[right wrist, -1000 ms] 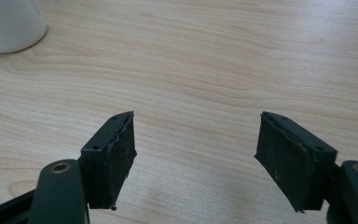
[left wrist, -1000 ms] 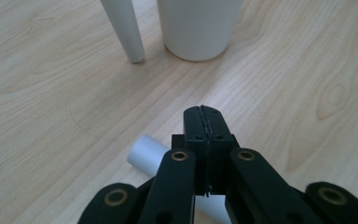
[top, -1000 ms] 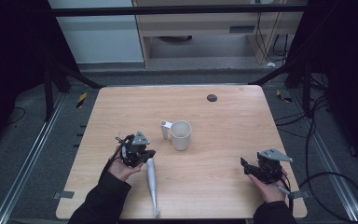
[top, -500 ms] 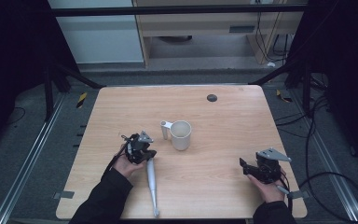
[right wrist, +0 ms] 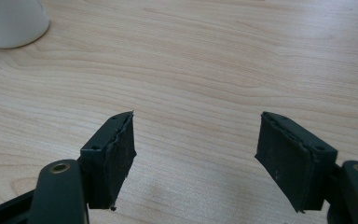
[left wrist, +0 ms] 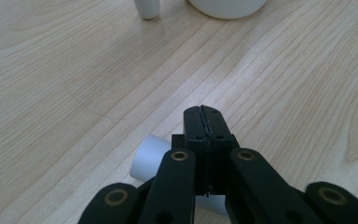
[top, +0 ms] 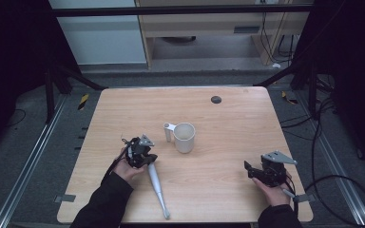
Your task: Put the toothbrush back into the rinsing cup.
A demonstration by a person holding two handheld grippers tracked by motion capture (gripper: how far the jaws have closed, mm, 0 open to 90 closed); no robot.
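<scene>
Grey plastic tool (top: pixel 157 187) lies on the table (top: pixel 228 123) with its long axis running from the left gripper (top: pixel 139 153) toward the near edge. Left jaws are closed and empty, resting above the tool's upper end (left wrist: pixel 145 157). The right gripper (top: pixel 254 172) sits well apart, jaws open and empty. The left hand is nearer; the jaws must open before straddling the shaft crosswise.

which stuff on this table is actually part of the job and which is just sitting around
In the job:
- long grey plastic tapered stick, lying flat
- left gripper, jaws shut, just above the stick's thick end
- white ceramic mug with a side handle, upright, nearest the stick

Just lying about:
- small dark round spot near the table's far edge
- right gripper, open over bare wood
</scene>
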